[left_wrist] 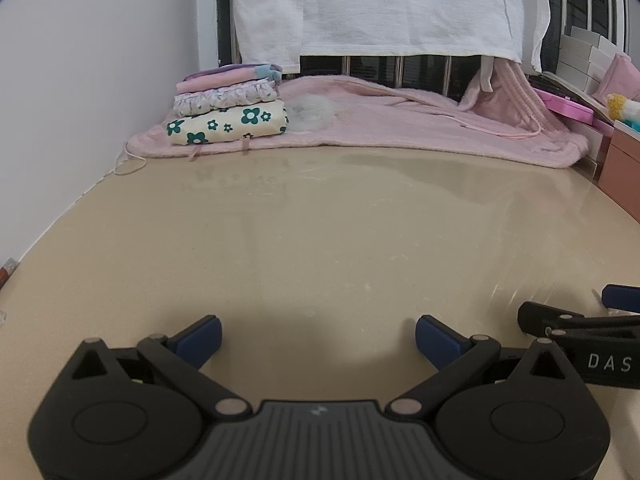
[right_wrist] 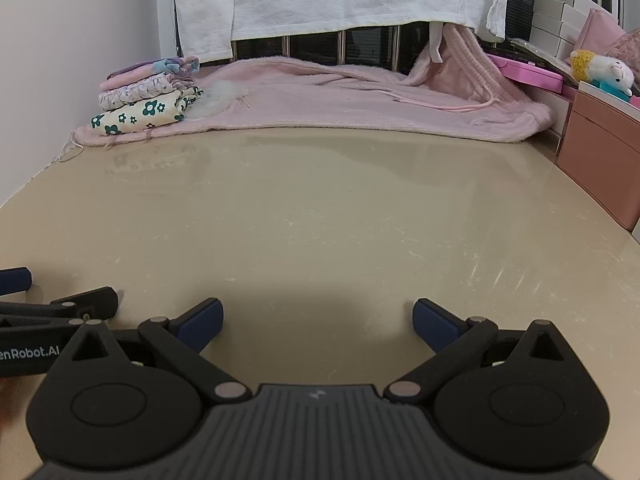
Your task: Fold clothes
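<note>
Both claws, left claw (left_wrist: 318, 336) and right claw (right_wrist: 317, 318), gape released above glossy beige table (left_wrist: 320, 232), fuzzy pink garment (left_wrist: 400, 120) beyond.

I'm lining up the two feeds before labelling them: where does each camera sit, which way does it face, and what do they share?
Left wrist: on the left gripper, low over the beige table, facing the pink garment; own open fingers show, right gripper at the right edge.
Right wrist: on the right gripper, same heading; own open fingers, left gripper at the left edge.
Shared: folded stack, white towel.
</note>
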A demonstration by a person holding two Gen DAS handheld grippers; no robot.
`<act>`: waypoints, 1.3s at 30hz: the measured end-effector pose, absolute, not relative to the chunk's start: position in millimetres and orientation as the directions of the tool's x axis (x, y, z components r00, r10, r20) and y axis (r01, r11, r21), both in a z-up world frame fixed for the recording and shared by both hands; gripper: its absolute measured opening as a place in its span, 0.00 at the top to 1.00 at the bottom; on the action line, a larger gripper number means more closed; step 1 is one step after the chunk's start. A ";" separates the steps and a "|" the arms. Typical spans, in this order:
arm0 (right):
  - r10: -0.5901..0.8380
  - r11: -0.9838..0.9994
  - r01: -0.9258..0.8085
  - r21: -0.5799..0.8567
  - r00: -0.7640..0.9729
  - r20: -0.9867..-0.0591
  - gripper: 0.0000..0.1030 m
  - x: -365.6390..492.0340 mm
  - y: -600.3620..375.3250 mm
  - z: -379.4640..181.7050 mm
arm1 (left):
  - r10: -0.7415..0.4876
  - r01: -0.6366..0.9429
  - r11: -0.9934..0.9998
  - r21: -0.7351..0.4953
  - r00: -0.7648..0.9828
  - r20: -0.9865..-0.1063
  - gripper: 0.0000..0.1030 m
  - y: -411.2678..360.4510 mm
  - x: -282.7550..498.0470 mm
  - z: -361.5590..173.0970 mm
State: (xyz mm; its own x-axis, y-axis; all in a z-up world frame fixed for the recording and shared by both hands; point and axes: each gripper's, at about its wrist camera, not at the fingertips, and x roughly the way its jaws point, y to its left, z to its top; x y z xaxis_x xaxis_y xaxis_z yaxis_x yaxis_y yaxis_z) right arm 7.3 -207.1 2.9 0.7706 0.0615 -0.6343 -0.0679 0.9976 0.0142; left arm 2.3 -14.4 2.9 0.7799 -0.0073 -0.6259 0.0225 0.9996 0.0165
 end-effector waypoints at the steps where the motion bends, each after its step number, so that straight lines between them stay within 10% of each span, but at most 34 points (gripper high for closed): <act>1: 0.062 0.998 -0.068 0.014 0.771 -0.634 0.00 7.4 -207.4 2.9 | -0.007 0.022 1.000 0.017 0.780 -0.626 0.00 -14.5 2.5 3.0; 39: 0.058 0.998 -0.063 0.015 0.771 -0.634 0.00 7.0 -206.8 3.5 | 0.015 -0.005 1.000 0.018 0.781 -0.625 0.00 -17.0 4.5 2.2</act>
State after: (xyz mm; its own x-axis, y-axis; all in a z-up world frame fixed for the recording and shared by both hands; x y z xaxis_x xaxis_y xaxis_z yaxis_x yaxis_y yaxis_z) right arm 7.0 -206.8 3.5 0.7710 0.0576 -0.6343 -0.0625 0.9979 0.0147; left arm 4.5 -17.0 2.2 0.7807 0.0153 -0.6247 -0.0052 0.9998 0.0180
